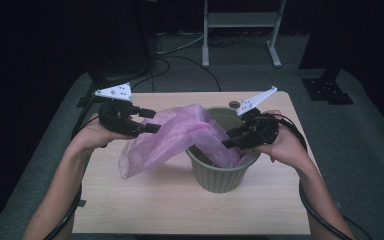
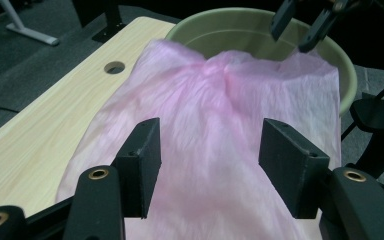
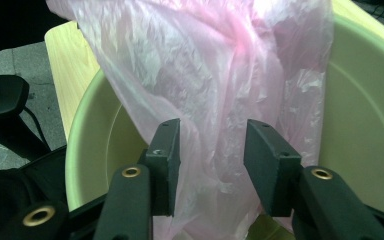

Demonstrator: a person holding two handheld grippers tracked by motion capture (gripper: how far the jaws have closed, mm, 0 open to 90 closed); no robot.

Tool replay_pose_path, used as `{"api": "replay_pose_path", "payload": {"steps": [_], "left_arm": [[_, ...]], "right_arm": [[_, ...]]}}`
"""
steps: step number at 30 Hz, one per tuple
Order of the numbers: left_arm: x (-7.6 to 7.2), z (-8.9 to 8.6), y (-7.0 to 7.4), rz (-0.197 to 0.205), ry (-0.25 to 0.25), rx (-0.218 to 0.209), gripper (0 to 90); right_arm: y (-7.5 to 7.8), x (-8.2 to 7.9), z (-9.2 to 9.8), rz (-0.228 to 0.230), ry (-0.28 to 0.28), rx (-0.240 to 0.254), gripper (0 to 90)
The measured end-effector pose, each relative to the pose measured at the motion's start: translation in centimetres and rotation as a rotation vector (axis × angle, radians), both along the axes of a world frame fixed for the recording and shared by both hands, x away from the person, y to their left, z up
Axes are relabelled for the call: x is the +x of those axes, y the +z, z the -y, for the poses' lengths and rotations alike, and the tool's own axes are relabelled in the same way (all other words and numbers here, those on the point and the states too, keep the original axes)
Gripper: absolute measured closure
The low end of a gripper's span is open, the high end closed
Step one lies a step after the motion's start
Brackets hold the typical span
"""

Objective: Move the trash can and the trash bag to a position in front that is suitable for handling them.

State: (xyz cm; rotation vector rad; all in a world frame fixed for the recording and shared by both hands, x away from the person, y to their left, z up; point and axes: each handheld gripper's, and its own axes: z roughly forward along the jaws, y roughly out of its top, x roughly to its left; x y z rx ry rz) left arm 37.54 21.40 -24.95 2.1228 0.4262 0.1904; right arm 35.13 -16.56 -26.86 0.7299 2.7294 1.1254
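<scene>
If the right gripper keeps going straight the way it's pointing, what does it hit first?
Most likely the pink plastic bag, which hangs just beyond the open right gripper; behind it lies the inside of the green pot.

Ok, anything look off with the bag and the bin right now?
Yes: the pink bag is only partly in the green bin. One end hangs inside; the rest drapes over the near-left rim onto the table, crumpled, not spread around the rim. Both the left gripper and the right gripper stand open, so neither holds it.
</scene>
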Motion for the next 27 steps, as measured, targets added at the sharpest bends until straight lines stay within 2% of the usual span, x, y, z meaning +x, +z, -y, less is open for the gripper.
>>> {"api": "replay_pose_path", "payload": {"steps": [5,9,15,20,27], "left_arm": [[-0.2,-1.5,-0.4,-0.007,0.019,-0.008,41.1],[-0.4,-2.3,-0.6,-0.01,0.03,-0.012,40.9],[-0.7,-3.3,-0.9,-0.014,0.045,-0.008,40.5],[-1.0,-4.1,-1.1,-0.02,0.055,-0.011,40.3],[-1.3,-5.3,-1.6,-0.03,0.069,-0.017,40.2]], "right_arm": [[0.9,0.3,0.1,0.007,0.003,0.031,56.3],[1.4,0.7,-1.1,0.021,0.025,0.045,53.9],[2.0,1.8,-4.6,0.048,0.079,0.029,49.6],[2.2,2.8,-7.9,0.078,0.125,-0.006,46.7],[1.8,4.6,-11.0,0.105,0.147,-0.04,46.7]]}}
